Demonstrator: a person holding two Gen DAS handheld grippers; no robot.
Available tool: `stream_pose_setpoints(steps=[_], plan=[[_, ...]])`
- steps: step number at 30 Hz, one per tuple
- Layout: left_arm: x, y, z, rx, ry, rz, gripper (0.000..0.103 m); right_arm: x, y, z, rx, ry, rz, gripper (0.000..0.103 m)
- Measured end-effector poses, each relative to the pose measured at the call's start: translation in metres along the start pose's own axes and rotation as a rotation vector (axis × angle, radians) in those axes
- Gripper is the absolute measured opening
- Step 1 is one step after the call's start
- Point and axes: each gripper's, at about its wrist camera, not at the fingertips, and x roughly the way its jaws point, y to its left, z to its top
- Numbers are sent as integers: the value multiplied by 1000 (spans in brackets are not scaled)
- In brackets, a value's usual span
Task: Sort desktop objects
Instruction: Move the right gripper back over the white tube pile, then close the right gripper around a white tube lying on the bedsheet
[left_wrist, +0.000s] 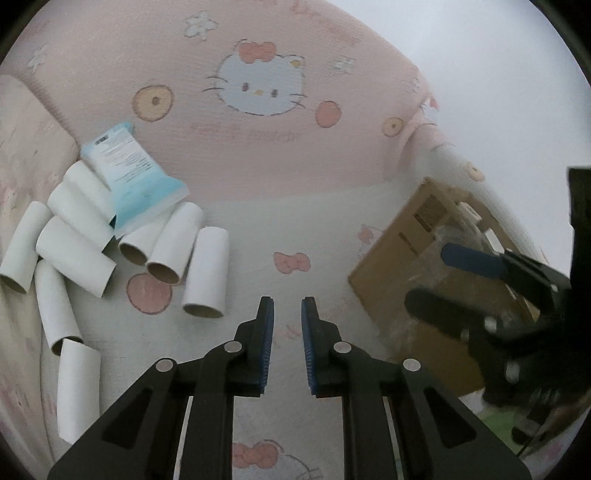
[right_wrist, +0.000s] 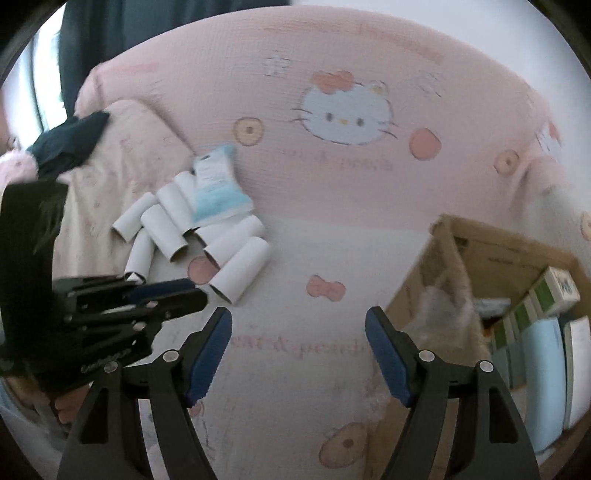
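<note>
While both claws hang empty, the left claw (left_wrist: 287, 306) narrow and the right claw (right_wrist: 298, 325) wide, the white cardboard tubes (left_wrist: 205, 273) lie heaped far left under a pale blue packet (left_wrist: 133, 177); lifting one tube may roll others away from the brown cardboard box (right_wrist: 491, 251) at right.

A pink and white bedsheet (left_wrist: 258, 177) printed with a cartoon cat face (left_wrist: 260, 86), bows and round peach-like shapes covers the whole surface. A pink bow print (left_wrist: 291, 262) lies near centre, a peach circle (left_wrist: 149, 293) at about 8 o'clock from it. In the right wrist view, a dark garment (right_wrist: 70, 142) lies crumpled at 10 o'clock on a pale pink pillow (right_wrist: 122, 173), and a dark teal curtain (right_wrist: 147, 29) hangs at 11 o'clock beside a bright window strip (right_wrist: 44, 77).
</note>
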Motion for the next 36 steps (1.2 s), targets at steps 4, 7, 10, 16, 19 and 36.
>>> stream_pose_setpoints(steps=[4,7,10,16,19,36], plan=[[9,13,2,-35,34,26,20,3,23,-4,-86,-113,-17,73],[15,29,1,-85,48,50,33,12,33,-6,-122,-157,23,73],[22,47,0,-181,75,63,60,27,42,-8,-169,-179,18,74],[26,69,6,-302,77,-14,69,53,34,-4,-153,-158,29,75],[32,72,12,-294,77,-13,69,71,32,-2,-140,-136,58,76],[90,100,36,-395,209,51,69,132,31,-9,-94,4,62,76]])
